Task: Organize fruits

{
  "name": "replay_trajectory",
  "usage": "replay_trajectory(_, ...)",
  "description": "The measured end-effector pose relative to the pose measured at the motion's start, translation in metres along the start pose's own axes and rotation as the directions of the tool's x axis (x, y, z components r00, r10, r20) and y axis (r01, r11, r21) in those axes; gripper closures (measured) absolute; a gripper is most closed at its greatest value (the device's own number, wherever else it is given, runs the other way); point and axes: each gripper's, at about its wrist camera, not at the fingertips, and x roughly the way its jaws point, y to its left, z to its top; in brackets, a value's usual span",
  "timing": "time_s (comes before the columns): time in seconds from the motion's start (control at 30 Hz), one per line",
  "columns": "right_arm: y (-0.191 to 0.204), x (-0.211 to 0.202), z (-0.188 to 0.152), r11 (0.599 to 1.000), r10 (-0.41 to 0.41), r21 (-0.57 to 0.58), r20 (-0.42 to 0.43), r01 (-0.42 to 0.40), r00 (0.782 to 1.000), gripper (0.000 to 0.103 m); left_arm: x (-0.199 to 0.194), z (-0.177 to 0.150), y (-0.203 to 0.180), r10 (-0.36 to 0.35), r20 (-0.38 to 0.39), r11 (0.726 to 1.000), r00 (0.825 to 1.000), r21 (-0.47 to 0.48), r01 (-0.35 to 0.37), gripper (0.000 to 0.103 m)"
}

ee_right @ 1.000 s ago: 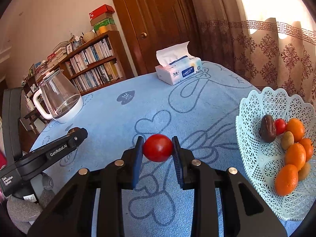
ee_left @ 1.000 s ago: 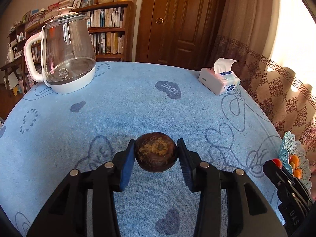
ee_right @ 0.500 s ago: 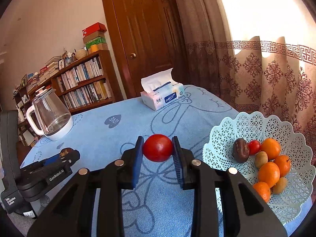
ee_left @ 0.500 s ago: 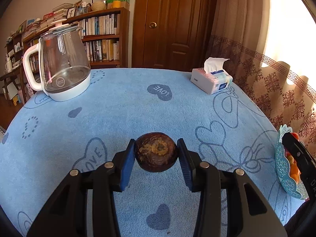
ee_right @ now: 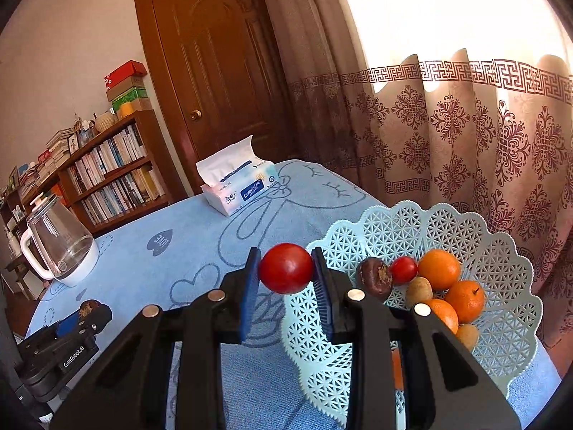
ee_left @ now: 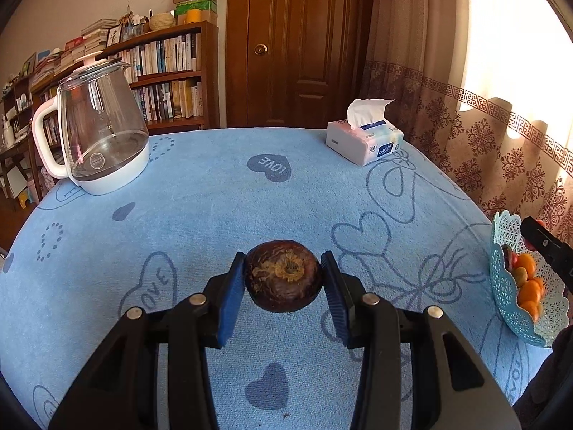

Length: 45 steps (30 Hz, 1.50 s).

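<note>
My left gripper [ee_left: 283,279] clamped on a dark brown round fruit [ee_left: 283,275], my right gripper [ee_right: 285,273] clamped on a red tomato [ee_right: 285,268] above the pale blue lattice plastic basket [ee_right: 401,225] rim, near the blue cloth-covered table [ee_left: 215,208] edge

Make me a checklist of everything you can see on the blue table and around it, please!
Surface: blue tablecloth with hearts and LOVE prints.
Job's things: red tomato and dark brown fruit, both held; lattice basket holding oranges, a small tomato, a dark fruit and small brown fruits.
Clutter: glass kettle, tissue pack.
Grippers: right gripper has its jaws shut on the red tomato, at the basket's near rim; left gripper has its jaws shut on the dark brown fruit, above the cloth.
Cables: nothing seen.
Surroundings: bookshelf, wooden door, patterned curtain.
</note>
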Motion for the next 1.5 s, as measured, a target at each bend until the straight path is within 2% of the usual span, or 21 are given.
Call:
replay_trajectory(0.27, -0.024, 0.012, -0.002, 0.995, -0.055, 0.082, -0.046, 0.059, 0.997, 0.073, 0.001, -0.001, -0.004, -0.010, -0.003, 1.000, 1.000, 0.011, 0.010, 0.060)
replay_trajectory(0.73, -0.034, 0.003, 0.002, 0.987, -0.082, 0.136, -0.008, 0.082, 0.997, 0.071, 0.003, -0.003, -0.007, -0.025, -0.011, 0.999, 1.000, 0.026, 0.025, 0.060)
replay_trajectory(0.77, -0.035, 0.002, 0.002, 0.987, -0.083, 0.139, -0.006, 0.083, 0.997, 0.070, 0.003, -0.003, -0.008, -0.028, -0.011, 0.999, 1.000, 0.029, 0.028, 0.060)
replay_trajectory(0.83, -0.038, -0.001, 0.003, 0.985, -0.088, 0.148, 0.005, 0.087, 0.996, 0.059, 0.002, -0.003, -0.011, -0.032, -0.010, 0.999, 0.999, 0.037, 0.032, 0.060)
replay_trajectory(1.2, -0.063, -0.031, 0.021, 0.984, -0.137, 0.122, 0.061, 0.129, 0.989, 0.057, -0.019, -0.004, -0.041, -0.060, 0.011, 0.995, 0.998, 0.084, 0.059, 0.060)
replay_trajectory(1.5, -0.095, -0.043, 0.022, 0.982, -0.179, 0.078, 0.070, 0.173, 0.981, 0.057, -0.044, -0.009, -0.085, -0.128, 0.019, 0.981, 0.992, 0.147, 0.124, 0.060)
